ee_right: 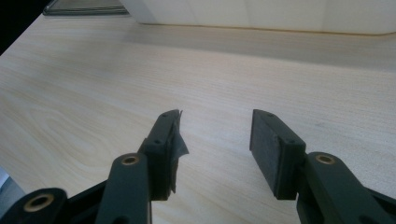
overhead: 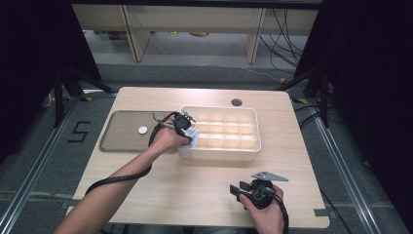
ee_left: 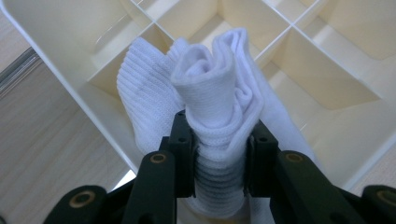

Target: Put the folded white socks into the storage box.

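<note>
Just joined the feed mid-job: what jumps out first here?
The white sock, rolled and clamped in the left gripper, sits over the near-left corner of the cream divided tray. The right gripper rests open above bare table near the front edge. A small white disc lies on the grey mat left of the tray.

**One numeral on the floor**

A single black "5" (overhead: 78, 131) was marked on the grey floor (overhead: 44, 161) to the left of the table (overhead: 195, 180), seen from the high view. No other writing, label or brand could be read anywhere in the pictures.
</note>
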Tool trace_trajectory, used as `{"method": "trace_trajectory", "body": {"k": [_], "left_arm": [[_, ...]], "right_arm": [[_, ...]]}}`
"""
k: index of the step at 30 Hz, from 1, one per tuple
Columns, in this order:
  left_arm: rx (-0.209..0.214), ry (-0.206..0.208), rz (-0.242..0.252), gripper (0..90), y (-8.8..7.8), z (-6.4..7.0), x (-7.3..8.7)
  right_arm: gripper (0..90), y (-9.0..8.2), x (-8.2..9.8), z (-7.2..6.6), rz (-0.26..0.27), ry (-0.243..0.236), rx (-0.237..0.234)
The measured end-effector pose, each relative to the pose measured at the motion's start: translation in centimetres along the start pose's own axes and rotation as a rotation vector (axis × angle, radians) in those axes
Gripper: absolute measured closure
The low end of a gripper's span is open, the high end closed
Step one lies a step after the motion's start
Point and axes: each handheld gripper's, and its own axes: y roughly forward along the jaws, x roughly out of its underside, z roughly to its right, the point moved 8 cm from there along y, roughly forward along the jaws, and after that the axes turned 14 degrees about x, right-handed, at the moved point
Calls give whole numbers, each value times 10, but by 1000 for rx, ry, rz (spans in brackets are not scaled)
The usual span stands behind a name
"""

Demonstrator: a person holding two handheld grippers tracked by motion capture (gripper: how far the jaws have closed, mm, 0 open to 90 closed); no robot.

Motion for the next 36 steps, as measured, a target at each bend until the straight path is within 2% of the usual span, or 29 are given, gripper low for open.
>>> {"method": "trace_trajectory", "body": {"k": [6,14,15,21,22,27,28,33,34,36], "left_arm": [[10,-8,-49,694,-1,-1,0],[14,-24,-75,696,0,-1,0],[14,-25,-78,696,0,-1,0],[18,-48,-87,698,1,0,1],[18,-67,-84,698,1,1,1],[3,-79,-96,699,2,1,1],[1,-83,-97,700,2,2,0],[1,-85,-123,700,2,2,1],[3,-88,-121,700,3,2,1],[5,-94,-126,701,3,2,2]], "right_arm": [[534,0,1,-1,-9,15,-5],[533,0,0,1,-5,3,12],[533,0,1,-2,-19,36,2],[533,0,1,1,-9,-1,14],[533,-1,0,1,-7,0,8],[532,0,0,0,-6,-3,5],[531,-1,2,-3,-29,34,-5],[530,-1,2,-3,-32,32,-3],[530,0,1,0,-11,-2,7],[529,-1,1,0,-15,1,12]]}}
